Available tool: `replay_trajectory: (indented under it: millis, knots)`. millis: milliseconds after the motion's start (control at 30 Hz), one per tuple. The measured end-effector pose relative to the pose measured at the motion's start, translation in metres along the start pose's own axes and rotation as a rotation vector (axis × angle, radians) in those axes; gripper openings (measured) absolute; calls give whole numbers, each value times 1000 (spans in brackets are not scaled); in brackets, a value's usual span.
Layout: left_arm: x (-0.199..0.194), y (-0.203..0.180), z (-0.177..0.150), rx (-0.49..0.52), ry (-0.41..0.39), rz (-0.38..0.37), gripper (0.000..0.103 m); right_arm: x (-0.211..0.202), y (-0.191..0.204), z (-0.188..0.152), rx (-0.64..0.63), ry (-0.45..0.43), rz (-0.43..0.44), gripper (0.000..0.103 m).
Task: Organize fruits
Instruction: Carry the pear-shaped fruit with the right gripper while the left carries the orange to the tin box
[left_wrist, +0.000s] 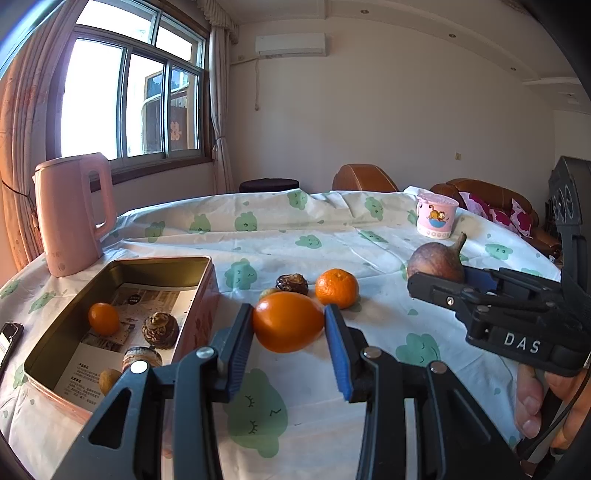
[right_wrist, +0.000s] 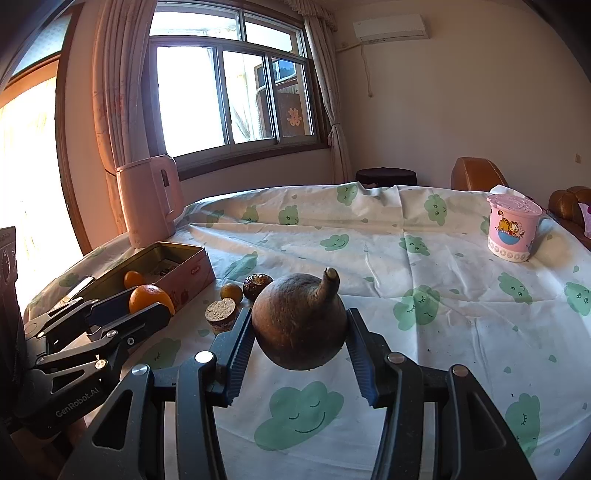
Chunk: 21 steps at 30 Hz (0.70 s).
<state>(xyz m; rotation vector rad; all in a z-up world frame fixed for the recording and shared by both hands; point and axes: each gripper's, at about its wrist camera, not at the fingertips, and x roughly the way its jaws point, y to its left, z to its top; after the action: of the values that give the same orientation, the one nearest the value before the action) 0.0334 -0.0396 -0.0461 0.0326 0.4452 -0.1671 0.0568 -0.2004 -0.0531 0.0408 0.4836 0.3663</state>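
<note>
My left gripper (left_wrist: 289, 325) is shut on an orange citrus fruit (left_wrist: 288, 322), held just right of the pink tin box (left_wrist: 201, 306). The box holds a small orange fruit (left_wrist: 103, 318) and several brown fruits (left_wrist: 160, 329). My right gripper (right_wrist: 300, 328) is shut on a large brown stemmed fruit (right_wrist: 300, 322) above the tablecloth; it also shows in the left wrist view (left_wrist: 437, 263). A mandarin (left_wrist: 337, 288) and a dark brown fruit (left_wrist: 292, 283) lie on the cloth between the grippers. In the right wrist view a cut brown piece (right_wrist: 221, 311) and a small yellow-green fruit (right_wrist: 231, 291) lie near the box.
A pink kettle (left_wrist: 72, 214) stands behind the box at the far left. A pink cartoon cup (left_wrist: 436, 216) stands at the far right of the table. A phone (left_wrist: 8, 338) lies left of the box. Sofas (left_wrist: 491, 199) stand beyond the table.
</note>
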Motion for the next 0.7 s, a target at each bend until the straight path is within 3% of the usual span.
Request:
replay_trajectory:
  millis: [700]
  knots:
    - [-8,-2,-2,15,-50,2,41,-9,1,-1,-10,-47,-21,51]
